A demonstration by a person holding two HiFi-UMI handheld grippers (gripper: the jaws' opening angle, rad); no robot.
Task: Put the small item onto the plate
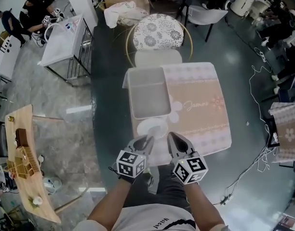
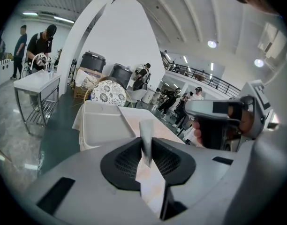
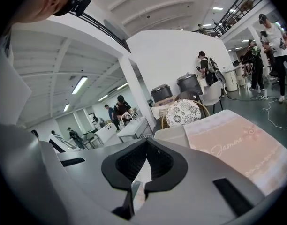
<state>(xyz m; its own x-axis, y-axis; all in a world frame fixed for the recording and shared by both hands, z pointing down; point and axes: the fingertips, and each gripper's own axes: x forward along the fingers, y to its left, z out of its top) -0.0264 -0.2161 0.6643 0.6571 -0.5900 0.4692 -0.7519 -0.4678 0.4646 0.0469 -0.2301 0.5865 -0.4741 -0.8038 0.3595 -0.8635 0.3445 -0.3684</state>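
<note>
A white plate (image 1: 152, 128) sits near the front edge of the table with the pink cloth (image 1: 200, 105). My left gripper (image 1: 146, 141) hovers just in front of the plate. In the left gripper view its jaws (image 2: 146, 137) are shut on a small thin pale item (image 2: 146, 132) that stands upright between the pads. My right gripper (image 1: 172, 139) is beside it to the right, also at the table's front edge. Its jaws (image 3: 146, 142) meet at the tips, with nothing seen held.
A pale rectangular bin (image 1: 147, 93) stands on the table's left half, right behind the plate. A chair with a patterned cushion (image 1: 159, 32) is at the far side. A white table (image 1: 65, 40) and a wooden shelf (image 1: 22, 162) stand to the left.
</note>
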